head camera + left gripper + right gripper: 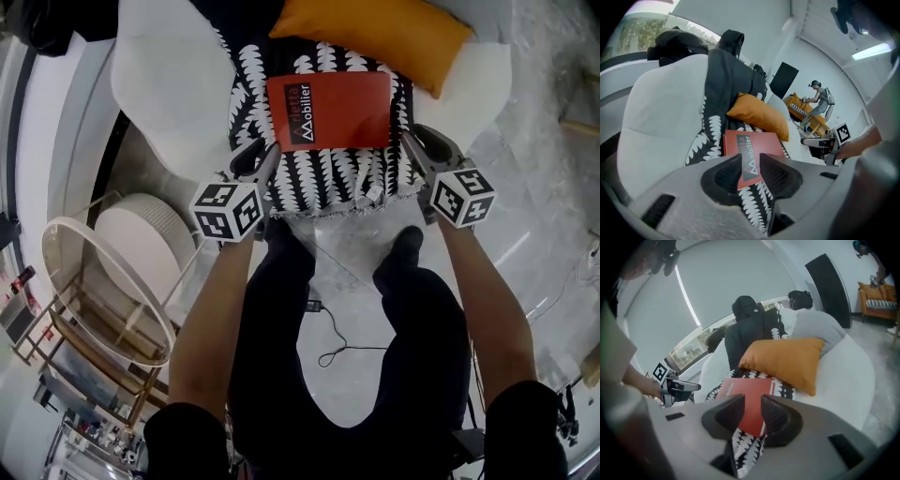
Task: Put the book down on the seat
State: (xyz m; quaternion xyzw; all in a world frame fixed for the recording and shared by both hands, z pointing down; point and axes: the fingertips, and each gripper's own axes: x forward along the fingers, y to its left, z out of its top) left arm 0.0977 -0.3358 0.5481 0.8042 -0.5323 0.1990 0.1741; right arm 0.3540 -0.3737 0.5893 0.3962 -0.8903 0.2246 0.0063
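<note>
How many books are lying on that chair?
1: the red book lies flat on the black-and-white patterned throw, in front of the orange cushion. Another could hide under the cushion.

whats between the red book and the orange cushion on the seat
A strip of the black-and-white patterned throw, nothing else; the head view shows it between the red book and the orange cushion.

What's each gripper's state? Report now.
Left gripper: open, empty; the book lies past its jaws.
Right gripper: open, empty.
</note>
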